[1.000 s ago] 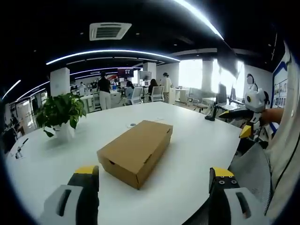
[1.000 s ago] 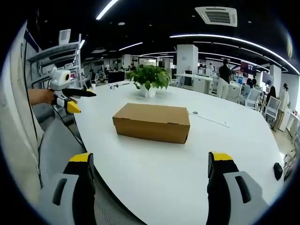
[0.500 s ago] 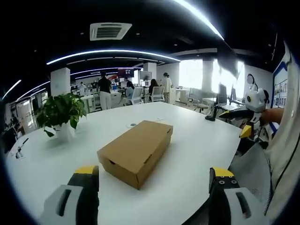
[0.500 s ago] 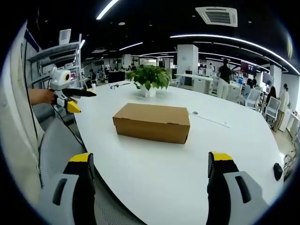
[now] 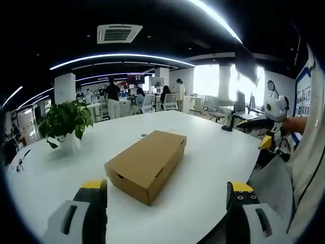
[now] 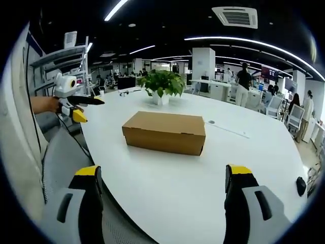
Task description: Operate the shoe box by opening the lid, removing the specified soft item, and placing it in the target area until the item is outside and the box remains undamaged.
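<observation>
While both tools hang short of the work, the left gripper (image 5: 165,195) stands with its yellow-tipped jaws wide apart and nothing between them, low over the near edge of a white round table (image 5: 213,152). The right gripper (image 6: 161,178) is held the same way, jaws spread and empty, above the table's rim (image 6: 167,203). In the right gripper view the left gripper (image 6: 76,104) shows at the far left in a person's hand (image 6: 43,104); in the left gripper view the right gripper (image 5: 264,129) shows at the far right, likewise hand-held.

Beyond the jaws, near the middle of the table, sits the shoe box (image 5: 147,163), plain brown cardboard with its lid shut flat, well apart from either gripper. No brand, label or printing can be read on its visible faces (image 6: 165,132).

Past the box a potted plant (image 5: 65,124) with broad green leaves stands in a white pot on the table. A small round disc (image 6: 211,122) lies on the tabletop just beyond the box.

Further back, an open office stretches out: people (image 5: 112,96) stand among desks and chairs, a ceiling air unit (image 5: 119,33) hangs overhead, and curved strip lights (image 5: 122,57) run across the dark ceiling. Wall posters at the right are too blurred to read.
</observation>
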